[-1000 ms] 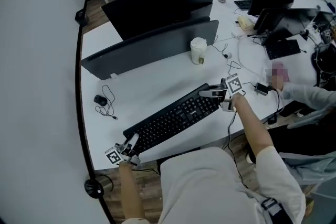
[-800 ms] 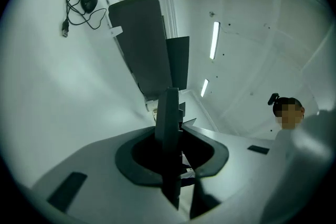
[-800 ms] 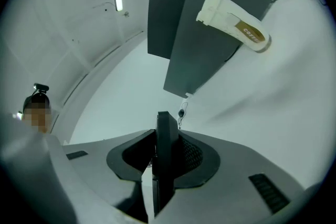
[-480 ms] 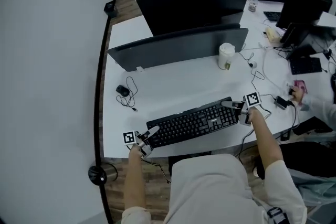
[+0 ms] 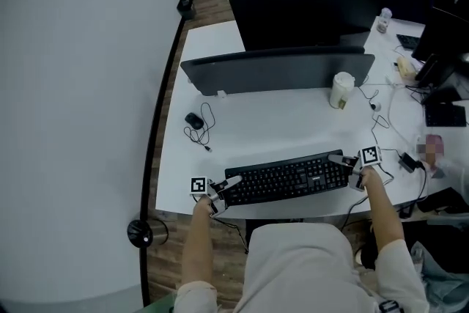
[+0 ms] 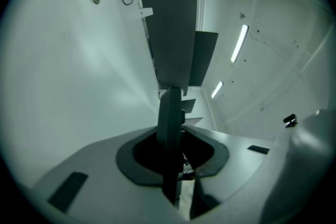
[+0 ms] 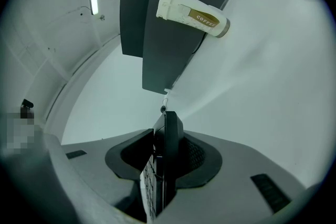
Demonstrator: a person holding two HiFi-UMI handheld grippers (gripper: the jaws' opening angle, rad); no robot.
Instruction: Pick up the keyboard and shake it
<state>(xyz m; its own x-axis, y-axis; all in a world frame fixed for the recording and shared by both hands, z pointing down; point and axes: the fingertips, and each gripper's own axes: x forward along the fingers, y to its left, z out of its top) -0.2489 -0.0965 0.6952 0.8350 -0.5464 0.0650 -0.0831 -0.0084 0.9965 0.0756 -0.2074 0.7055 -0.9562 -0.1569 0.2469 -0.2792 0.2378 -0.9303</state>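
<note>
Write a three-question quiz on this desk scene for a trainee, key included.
1. True or false: the left gripper is shut on the left end of the keyboard.
2. What stands on the desk near the right end of the dark divider panel? A a paper cup; B a potted plant; C a stapler.
3. What is between the jaws of the right gripper?
Key: 1 true. 2 A, the paper cup. 3 the keyboard's right end; those jaws are opening around it.
</note>
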